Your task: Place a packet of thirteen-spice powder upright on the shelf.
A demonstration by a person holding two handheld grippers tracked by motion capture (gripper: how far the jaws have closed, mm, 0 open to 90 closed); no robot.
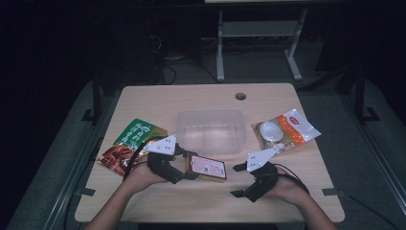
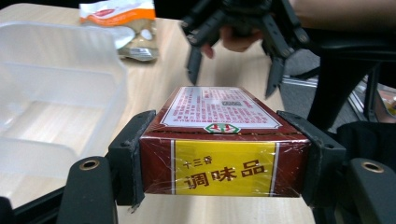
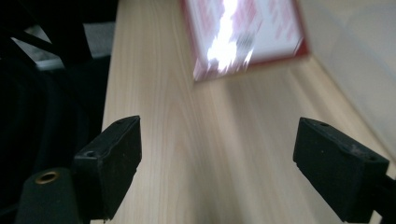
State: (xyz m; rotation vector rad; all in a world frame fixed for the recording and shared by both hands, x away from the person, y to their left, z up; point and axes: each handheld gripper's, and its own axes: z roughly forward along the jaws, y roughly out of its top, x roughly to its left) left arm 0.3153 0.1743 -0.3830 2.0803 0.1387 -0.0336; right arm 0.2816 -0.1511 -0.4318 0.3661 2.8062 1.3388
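Left tool [image 1: 191, 173] sits low and left of centre in the high view, its two black jaws pressed against the short sides of a red seasoning box [image 1: 207, 167]. In the left gripper view that box [image 2: 224, 140] spans the gap from one jaw to the other, yellow label panel facing the camera, white printed top face up, and it looks held a little above the counter [image 1: 201, 196]. Right tool [image 1: 238, 181] lies low and right of centre in the high view, just to the right of the box and apart from it. Its jaws stand wide with nothing between them; in the right gripper view only bare wood shows between the pads, and the box [image 3: 247, 37] lies blurred in the upper middle of that frame.

Further up the high view, a clear plastic tub [image 1: 211, 130] stands at the middle of the counter, just behind the box. A green and red snack packet [image 1: 130, 143] lies flat at the left, partly behind the left hand's tool plate. An orange and white packet [image 1: 286, 130] lies at the right of the tub, near the counter's right edge. A round hole [image 1: 240, 96] marks the counter's far side.
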